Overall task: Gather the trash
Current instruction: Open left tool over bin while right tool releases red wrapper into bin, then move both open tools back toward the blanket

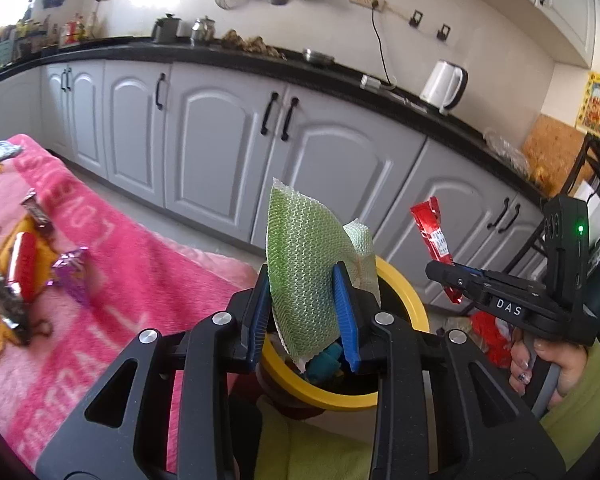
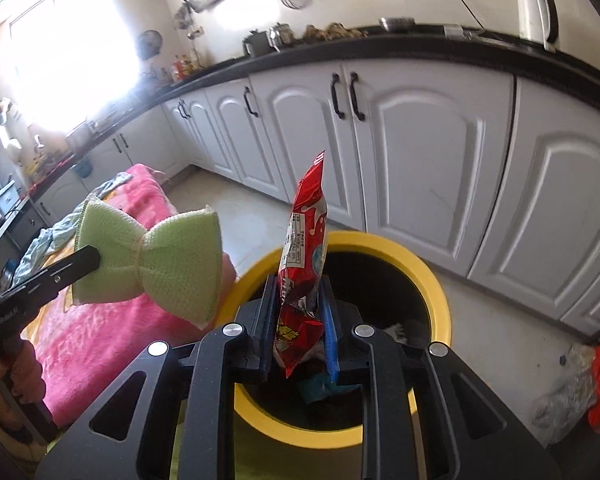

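A kitchen with grey cabinet doors fills the background. The yellow-rimmed bin sits low at frame centre. The left gripper pinches a green mesh sponge, its long axis upright, above the rim. The right gripper clamps a red snack wrapper, standing vertically, tip toward the cabinets, over the bin's opening. More wrappers lie on the pink blanket at left.

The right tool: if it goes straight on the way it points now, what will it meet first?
Probably the far inner wall of the yellow-rimmed bin, since the right tool, shut on the red wrapper, points over its open mouth. Depth is unclear; it may pass above the rim.
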`<state>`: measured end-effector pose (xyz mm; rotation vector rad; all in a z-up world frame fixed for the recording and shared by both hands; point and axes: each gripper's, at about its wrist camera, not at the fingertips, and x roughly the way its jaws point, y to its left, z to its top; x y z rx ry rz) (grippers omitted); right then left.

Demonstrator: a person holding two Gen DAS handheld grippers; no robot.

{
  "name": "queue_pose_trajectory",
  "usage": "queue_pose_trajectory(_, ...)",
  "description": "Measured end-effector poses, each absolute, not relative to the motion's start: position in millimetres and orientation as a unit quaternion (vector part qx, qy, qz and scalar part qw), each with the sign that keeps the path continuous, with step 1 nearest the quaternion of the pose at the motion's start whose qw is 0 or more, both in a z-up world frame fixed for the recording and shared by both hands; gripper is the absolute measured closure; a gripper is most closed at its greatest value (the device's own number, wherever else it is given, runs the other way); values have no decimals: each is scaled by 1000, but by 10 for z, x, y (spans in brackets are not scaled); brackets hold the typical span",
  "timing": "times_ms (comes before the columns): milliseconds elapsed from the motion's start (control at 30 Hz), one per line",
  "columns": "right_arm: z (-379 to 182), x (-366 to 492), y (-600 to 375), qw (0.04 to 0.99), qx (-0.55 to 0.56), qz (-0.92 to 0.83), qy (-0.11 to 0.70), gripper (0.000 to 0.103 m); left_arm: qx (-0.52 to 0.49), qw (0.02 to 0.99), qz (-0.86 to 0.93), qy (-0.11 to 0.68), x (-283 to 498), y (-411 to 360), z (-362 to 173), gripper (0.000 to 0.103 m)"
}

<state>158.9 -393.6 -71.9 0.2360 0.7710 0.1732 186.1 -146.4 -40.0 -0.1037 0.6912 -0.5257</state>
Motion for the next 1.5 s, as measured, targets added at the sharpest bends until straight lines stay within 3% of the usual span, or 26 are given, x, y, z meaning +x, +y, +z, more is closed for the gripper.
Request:
queue_pose_trajectory(100, -792, 1623, -3995, 911, 128, 80, 383, 81, -42, 901, -260, 344, 1918, -1596, -475, 78)
queue_pose_trajectory(233, -884, 1641, -4100, 909, 145, 58, 387, 52, -29, 898, -266, 351, 1963, -1730, -567, 75)
queue_pose_trajectory(300, -900, 1636, -4145, 908, 149, 51, 388, 52, -24, 895, -267, 357, 1972, -1768, -621, 64)
queue_pose_trajectory(433, -907, 1624, -4173, 908, 156, 46, 386, 47, -25, 894, -259, 366, 1985, -1725, -689, 54)
queue_pose_trajectory(500, -890, 1620, -4133, 909, 152, 48, 384, 46, -27, 897, -250, 363, 1988, -1672, -676, 44)
queue_pose_trajectory(733, -732, 1589, -3916, 921, 125, 67, 363, 37, -47, 911, -208, 352, 1976, -1329, -597, 27)
queue_pose_trajectory(800, -673, 1569, -3846, 925, 117, 73, 355, 35, -54, 918, -191, 344, 1960, -1190, -561, 18)
queue_pose_trajectory(900, -586, 1525, -3734, 931, 105, 79, 340, 30, -60, 926, -170, 331, 1932, -1011, -506, 13)
queue_pose_trajectory(1500, -274, 1520, -2928, 940, 44, 144, 307, 20, -146, 940, -75, 300, 1818, 43, -286, 11)
